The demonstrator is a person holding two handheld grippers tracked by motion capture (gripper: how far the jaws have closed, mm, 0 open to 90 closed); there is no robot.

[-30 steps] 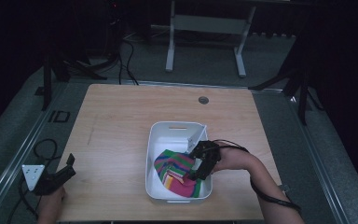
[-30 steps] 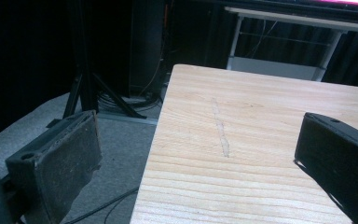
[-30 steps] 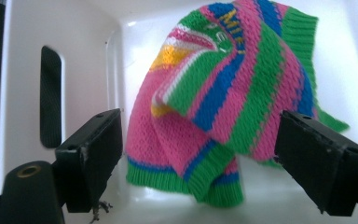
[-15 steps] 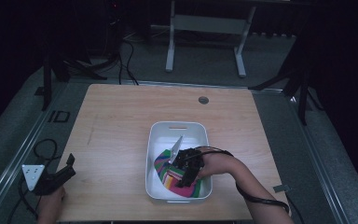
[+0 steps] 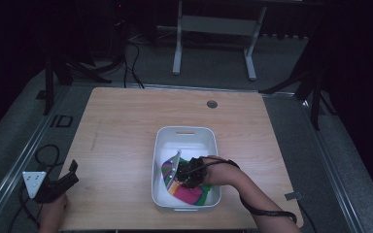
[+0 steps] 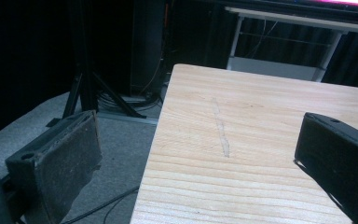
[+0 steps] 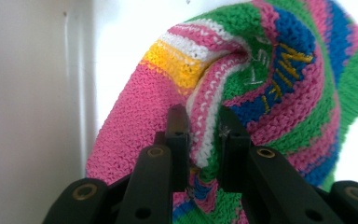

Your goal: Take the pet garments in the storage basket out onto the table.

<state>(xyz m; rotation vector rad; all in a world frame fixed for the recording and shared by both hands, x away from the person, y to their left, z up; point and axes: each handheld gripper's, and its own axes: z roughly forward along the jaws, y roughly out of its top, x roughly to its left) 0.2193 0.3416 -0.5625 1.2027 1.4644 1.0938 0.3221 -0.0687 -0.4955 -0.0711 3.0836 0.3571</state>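
Observation:
A striped knitted cloth (image 5: 187,191) in pink, green, blue, yellow and white lies in a white bin (image 5: 185,136) on the wooden table (image 5: 126,126). My right gripper (image 5: 180,171) reaches into the bin and is shut on a fold of the cloth (image 7: 242,79), pinched between its two black jaws (image 7: 204,140). My left gripper (image 5: 60,182) hangs off the table's near left corner, open with nothing between its wide-set pads (image 6: 63,158).
The bin's white wall (image 7: 32,93) stands close on the left of the right gripper. A round grommet (image 5: 212,104) sits near the table's far edge. Cables and stand legs (image 5: 213,43) lie on the floor beyond the table. A faint scratch (image 6: 221,130) marks the wood.
My right gripper has moved left across the bin and gathered the cloth, lifting a fold at the bin's left side. The left gripper has stayed put.

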